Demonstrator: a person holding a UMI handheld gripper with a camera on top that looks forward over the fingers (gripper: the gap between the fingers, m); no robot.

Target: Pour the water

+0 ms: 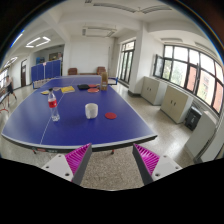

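A clear plastic water bottle (53, 105) with a red label stands upright on the blue table-tennis table (60, 125), toward its left side. A white cup (92, 110) stands to the right of the bottle, near the table's middle. My gripper (112, 158) is open and empty, its magenta pads (77, 157) spread wide. It hangs over the floor in front of the table's near edge, well short of the bottle and cup.
A red paddle (111, 116) lies right of the cup. Yellow and red items (68, 90) lie on the far half of the table. Cabinets (170, 100) line the right wall under windows. Speckled floor (112, 165) lies below the fingers.
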